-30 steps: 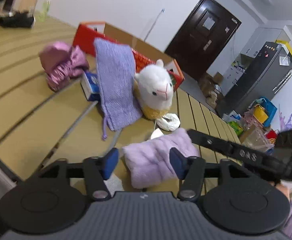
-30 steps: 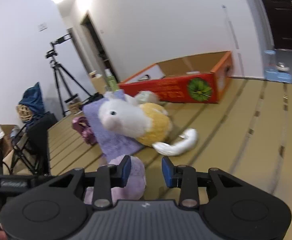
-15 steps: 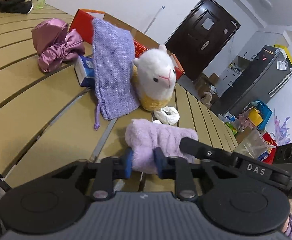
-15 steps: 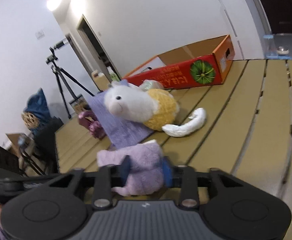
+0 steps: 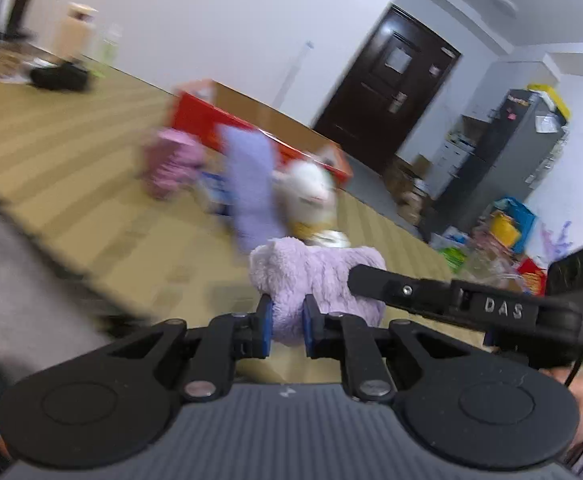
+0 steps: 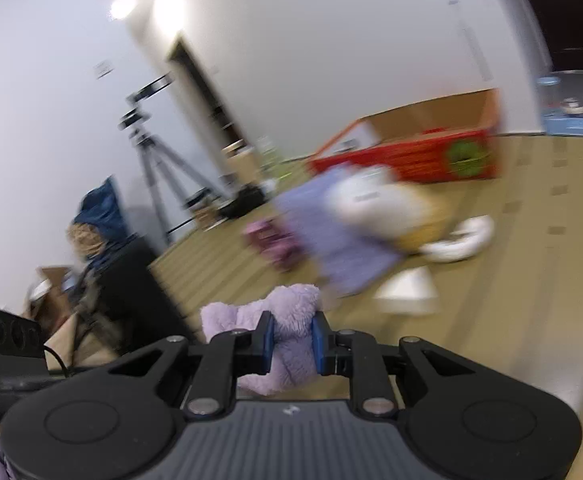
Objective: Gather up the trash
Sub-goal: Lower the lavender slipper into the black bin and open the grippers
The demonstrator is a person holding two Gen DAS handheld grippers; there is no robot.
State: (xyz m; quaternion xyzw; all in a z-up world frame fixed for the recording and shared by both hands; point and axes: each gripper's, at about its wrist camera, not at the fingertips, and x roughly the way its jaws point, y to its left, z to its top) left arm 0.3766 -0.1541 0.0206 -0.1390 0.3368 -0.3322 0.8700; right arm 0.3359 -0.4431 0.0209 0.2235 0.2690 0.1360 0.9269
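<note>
Both grippers grip one fluffy lilac cloth. My left gripper (image 5: 285, 326) is shut on the lilac cloth (image 5: 323, 276), and the right gripper's black body (image 5: 451, 294) crosses its right end. My right gripper (image 6: 291, 338) is shut on the same cloth (image 6: 279, 320), held above the tan slatted table (image 6: 531, 300). On the table lie a crumpled white tissue (image 6: 463, 238) and a flat white paper scrap (image 6: 407, 290). The tissue peeks over the cloth in the left wrist view (image 5: 331, 237).
A white and yellow plush alpaca (image 5: 309, 194), a purple knitted pouch (image 5: 249, 184), a pink satin bundle (image 5: 171, 164) and a blue box sit mid-table. A red open cardboard box (image 6: 419, 148) stands behind. A tripod (image 6: 155, 160) stands beyond the table's left edge.
Both grippers closed on the lilac cloth and lifted it off the table, pulling back from the pile. A white paper scrap now shows where the cloth lay. The views are motion-blurred.
</note>
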